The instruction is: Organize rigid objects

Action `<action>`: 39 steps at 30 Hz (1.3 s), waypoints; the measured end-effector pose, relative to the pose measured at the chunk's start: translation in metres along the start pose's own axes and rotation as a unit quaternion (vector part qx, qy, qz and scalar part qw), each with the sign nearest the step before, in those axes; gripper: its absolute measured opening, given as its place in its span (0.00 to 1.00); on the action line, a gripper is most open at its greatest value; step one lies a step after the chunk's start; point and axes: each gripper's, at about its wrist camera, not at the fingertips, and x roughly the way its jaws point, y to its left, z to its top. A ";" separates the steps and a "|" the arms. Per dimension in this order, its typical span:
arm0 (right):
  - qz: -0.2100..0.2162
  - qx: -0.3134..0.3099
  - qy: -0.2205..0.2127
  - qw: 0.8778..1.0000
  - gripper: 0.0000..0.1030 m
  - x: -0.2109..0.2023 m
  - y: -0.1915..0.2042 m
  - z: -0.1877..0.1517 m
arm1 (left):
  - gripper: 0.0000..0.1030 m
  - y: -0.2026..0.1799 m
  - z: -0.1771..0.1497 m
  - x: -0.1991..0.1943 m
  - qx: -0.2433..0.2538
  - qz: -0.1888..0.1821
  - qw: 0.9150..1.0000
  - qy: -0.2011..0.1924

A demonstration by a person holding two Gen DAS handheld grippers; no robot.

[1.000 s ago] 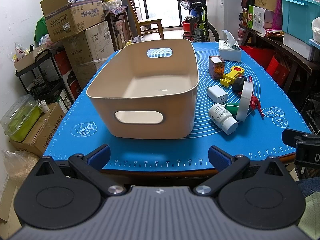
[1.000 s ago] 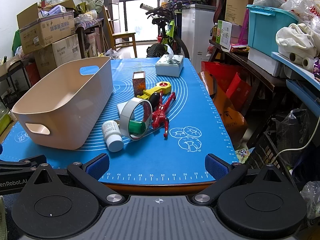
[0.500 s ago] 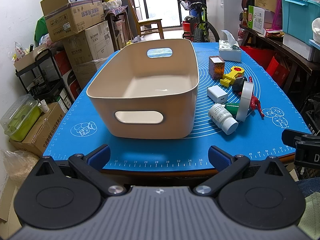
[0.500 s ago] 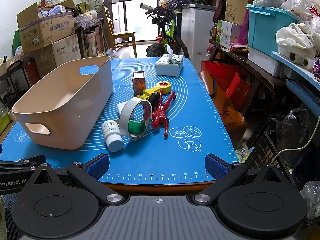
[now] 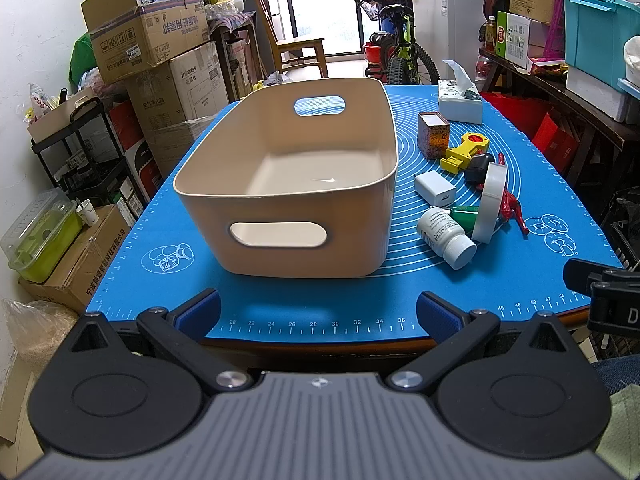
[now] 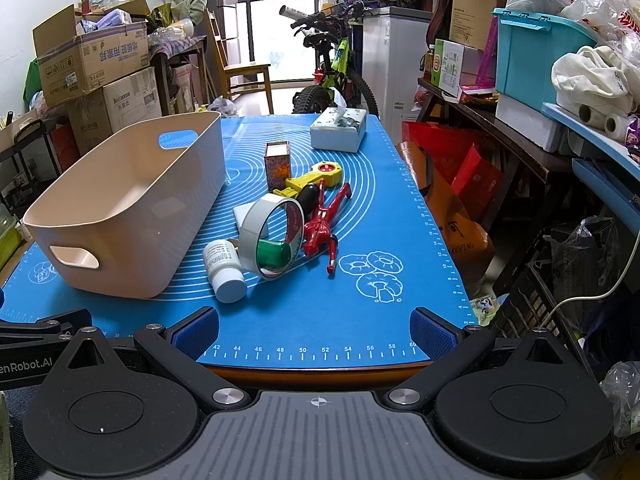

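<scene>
Cardboard boxes (image 5: 148, 36) are stacked along the left wall of a crowded room, and a bicycle (image 6: 336, 68) stands by the bright window at the back. Nearer, a bench carries a blue mat (image 5: 312, 304) marked with rings and a ruler edge.

On the left part of the mat sits a beige bin (image 5: 296, 184) with handle cut-outs at both ends; its inside is bare. The left claw (image 5: 318, 312) hovers at the near edge of the bench in front of the bin, its blue-padded fingers (image 5: 200, 310) wide apart with nothing between them.

Just right of the bin lies the cluster of small things. A white pill bottle (image 6: 223, 270) lies on its side, cap toward the camera, touching a roll of tape (image 6: 272, 236) that stands on edge. A green cylinder (image 6: 274, 254) lies inside the roll's opening. A white charger block (image 5: 435, 193) lies behind the bottle, and a small patterned box (image 6: 277, 164) stands upright further back. A yellow tool (image 6: 316, 176), a black rounded object (image 6: 309, 197) and a red figurine (image 6: 325, 226) lie together right of the tape. At the far end rests a tissue box (image 6: 339, 129).

The right claw (image 6: 314, 330) hovers at the near edge, right of the bin, fingers (image 6: 434, 332) likewise spread apart and holding nothing.
</scene>
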 end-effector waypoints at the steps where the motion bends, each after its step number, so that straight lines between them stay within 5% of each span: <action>1: 0.000 0.000 0.000 1.000 0.98 0.000 0.000 0.000 | 1.00 0.000 0.000 0.000 0.000 0.000 1.000 0.000; 39: 0.003 0.003 0.000 1.000 0.98 -0.009 0.004 0.008 | 1.00 0.001 0.001 -0.001 0.001 0.004 1.000 -0.002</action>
